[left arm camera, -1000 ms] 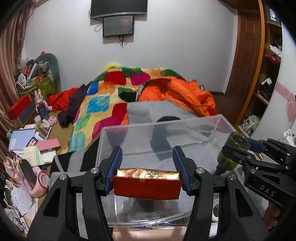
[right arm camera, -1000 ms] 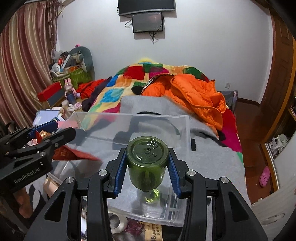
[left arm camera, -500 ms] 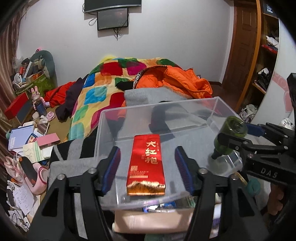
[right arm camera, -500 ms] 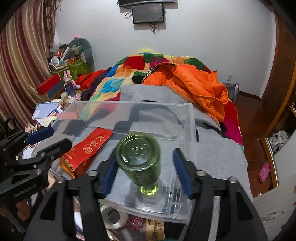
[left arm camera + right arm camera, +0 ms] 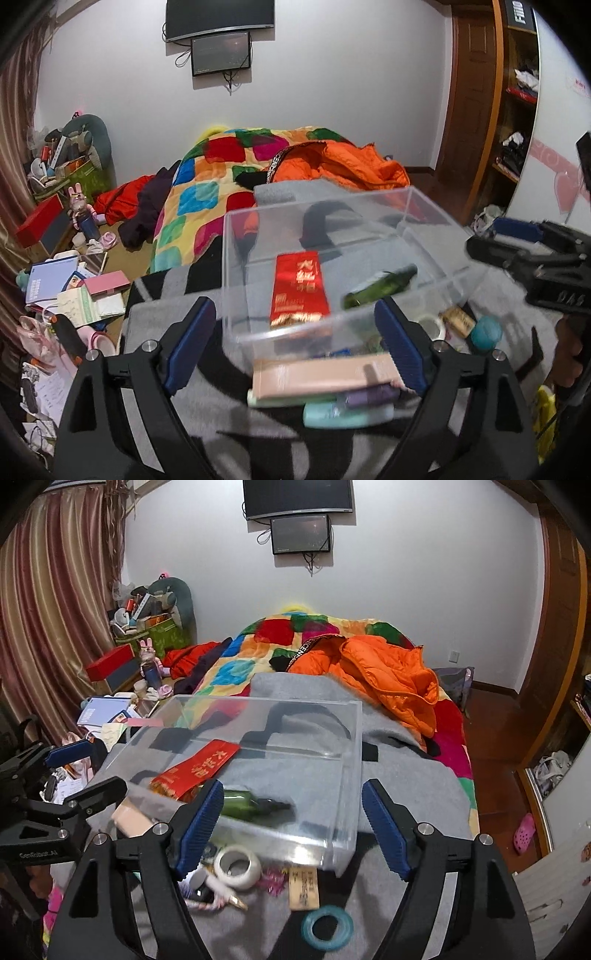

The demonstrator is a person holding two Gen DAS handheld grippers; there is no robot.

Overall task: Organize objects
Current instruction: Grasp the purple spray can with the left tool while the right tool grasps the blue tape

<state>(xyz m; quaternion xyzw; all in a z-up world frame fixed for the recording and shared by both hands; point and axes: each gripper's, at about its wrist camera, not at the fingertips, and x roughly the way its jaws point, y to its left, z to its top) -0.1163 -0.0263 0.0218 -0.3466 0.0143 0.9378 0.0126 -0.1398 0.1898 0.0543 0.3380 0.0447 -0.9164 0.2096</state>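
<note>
Nearest the lenses, my left gripper point(image 5: 295, 345) and my right gripper point(image 5: 291, 825) both stood spread wide, with nothing between their blue pads. Just beyond them, on the grey blanket point(image 5: 406, 786), lay the loose items not yet sorted: a pink flat box point(image 5: 321, 374) over a mint-coloured tube point(image 5: 347, 411), a white tape roll point(image 5: 238, 866), a small tan label block point(image 5: 303, 888) and a teal ring point(image 5: 325, 926). Past these stood the clear plastic bin point(image 5: 349, 775), open at the top. Inside it the red packet point(image 5: 299, 286) lay flat near the middle, and the green bottle point(image 5: 380, 286) lay on its side beside it, toward the right wall; whether the two touched I could not tell. Beyond the bin were the patchwork quilt point(image 5: 199, 206) and an orange jacket point(image 5: 388, 672).

I judged the step in hand to be a release completed, with two objects binned and both tools free. The next move would call for lowering one gripper over a loose item in front of the bin, likely the tape roll or the pink flat box, and closing squarely on it without nudging the bin wall.
</note>
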